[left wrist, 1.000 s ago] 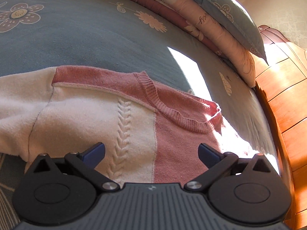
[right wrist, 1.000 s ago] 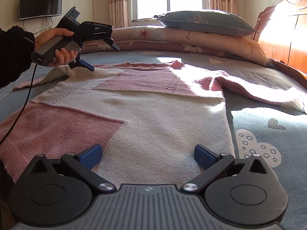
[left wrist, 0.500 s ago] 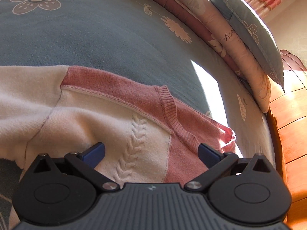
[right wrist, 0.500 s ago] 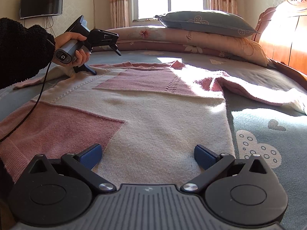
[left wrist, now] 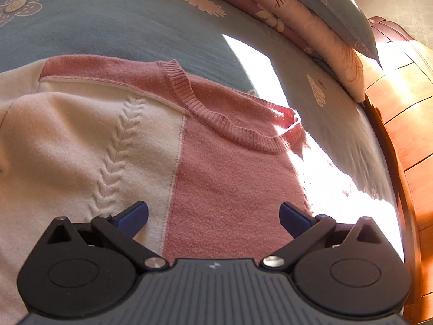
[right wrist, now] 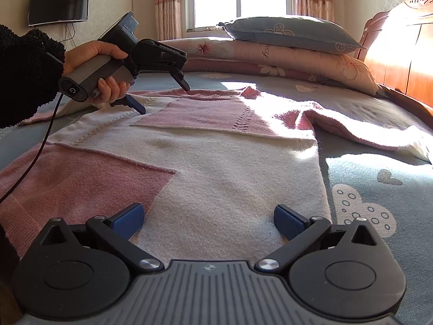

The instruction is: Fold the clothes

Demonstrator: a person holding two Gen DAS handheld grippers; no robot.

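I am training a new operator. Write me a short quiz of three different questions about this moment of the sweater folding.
1. True or false: the left gripper is shut on the sweater.
2. Which part of the sweater is the left gripper nearest: A hem, B neckline, C sleeve end?
3. Fill in: the right gripper hovers open near the sweater's ____.

Key: 1 false, both grippers are open. 2 B. 3 hem.

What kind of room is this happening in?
Most likely a home bedroom: a sweater lies on a bed with stacked pillows and a wooden headboard, and a TV hangs on the wall.
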